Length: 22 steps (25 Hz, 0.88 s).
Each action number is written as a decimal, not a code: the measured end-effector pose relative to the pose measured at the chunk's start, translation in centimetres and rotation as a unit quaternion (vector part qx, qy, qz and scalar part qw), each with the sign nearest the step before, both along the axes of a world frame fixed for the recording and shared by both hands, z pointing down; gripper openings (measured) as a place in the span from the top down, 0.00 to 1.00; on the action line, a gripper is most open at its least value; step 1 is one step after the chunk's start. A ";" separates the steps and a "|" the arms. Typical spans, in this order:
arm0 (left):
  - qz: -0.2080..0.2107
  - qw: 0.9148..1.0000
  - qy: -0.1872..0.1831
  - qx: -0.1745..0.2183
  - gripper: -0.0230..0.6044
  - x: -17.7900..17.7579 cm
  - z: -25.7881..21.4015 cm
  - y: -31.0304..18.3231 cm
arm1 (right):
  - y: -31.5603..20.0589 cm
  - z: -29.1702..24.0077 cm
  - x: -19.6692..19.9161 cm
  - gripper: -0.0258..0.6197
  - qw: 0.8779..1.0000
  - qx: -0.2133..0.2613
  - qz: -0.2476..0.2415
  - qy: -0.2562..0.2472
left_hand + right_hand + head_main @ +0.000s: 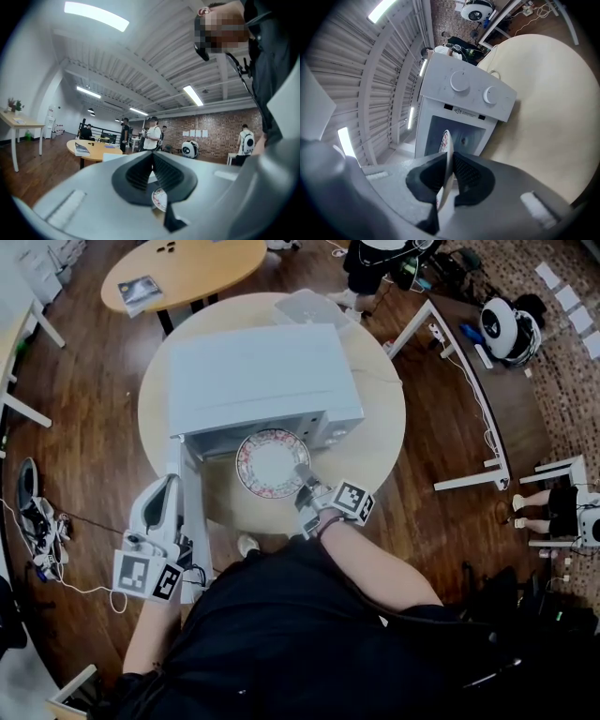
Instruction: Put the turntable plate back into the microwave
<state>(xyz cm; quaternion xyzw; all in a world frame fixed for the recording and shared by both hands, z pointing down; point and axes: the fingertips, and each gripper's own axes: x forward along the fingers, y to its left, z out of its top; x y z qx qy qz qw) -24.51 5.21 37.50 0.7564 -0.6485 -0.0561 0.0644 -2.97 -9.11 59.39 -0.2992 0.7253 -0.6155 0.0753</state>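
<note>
The white microwave (258, 376) stands on a round beige table (380, 442), its door (192, 521) swung open toward me on the left. My right gripper (305, 482) is shut on the near rim of the patterned turntable plate (270, 462), which hangs level just in front of the opening. In the right gripper view the plate (445, 140) shows edge-on between the right gripper's (451, 157) pads, with the cavity (464, 136) right behind it. My left gripper (172, 482) lies beside the open door. The left gripper's (152, 153) jaws are together with nothing seen between them.
A flat white piece (314, 307) lies on the table behind the microwave. A yellow table (187, 268) with a book stands farther back. White desk frames (469, 381) are to the right. Several people stand across the room (152, 133).
</note>
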 end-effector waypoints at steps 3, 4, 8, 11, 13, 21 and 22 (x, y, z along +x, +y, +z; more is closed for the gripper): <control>-0.002 1.000 -0.007 -0.004 0.96 0.2 -0.1 -0.1 | -0.3 -0.2 -1.1 0.93 1.000 0.001 -0.011 -0.005; -0.003 1.000 -0.015 -0.003 0.96 0.2 -0.1 -0.3 | -0.3 -0.3 -1.5 0.93 1.000 0.001 -0.019 -0.007; -0.012 0.999 -0.034 0.011 0.96 1.2 -0.7 -1.6 | -1.0 0.3 -2.0 0.93 0.999 -0.004 -0.045 -0.001; -0.019 0.999 -0.039 -0.004 0.96 1.5 -0.1 -1.8 | -1.2 0.6 -2.6 0.93 0.998 -0.004 -0.060 -0.003; -0.034 0.999 -0.032 -0.010 0.96 1.1 0.0 -1.8 | -1.5 0.8 -3.1 0.93 0.998 -0.008 -0.065 -0.006; -0.052 0.998 -0.039 -0.017 0.96 1.3 0.0 -2.0 | -2.8 1.3 -3.5 0.93 0.998 -0.013 -0.067 -0.015; -0.055 0.997 -0.042 -0.020 0.96 1.0 0.0 -1.9 | -2.8 1.4 -4.1 0.93 0.997 -0.013 -0.068 -0.017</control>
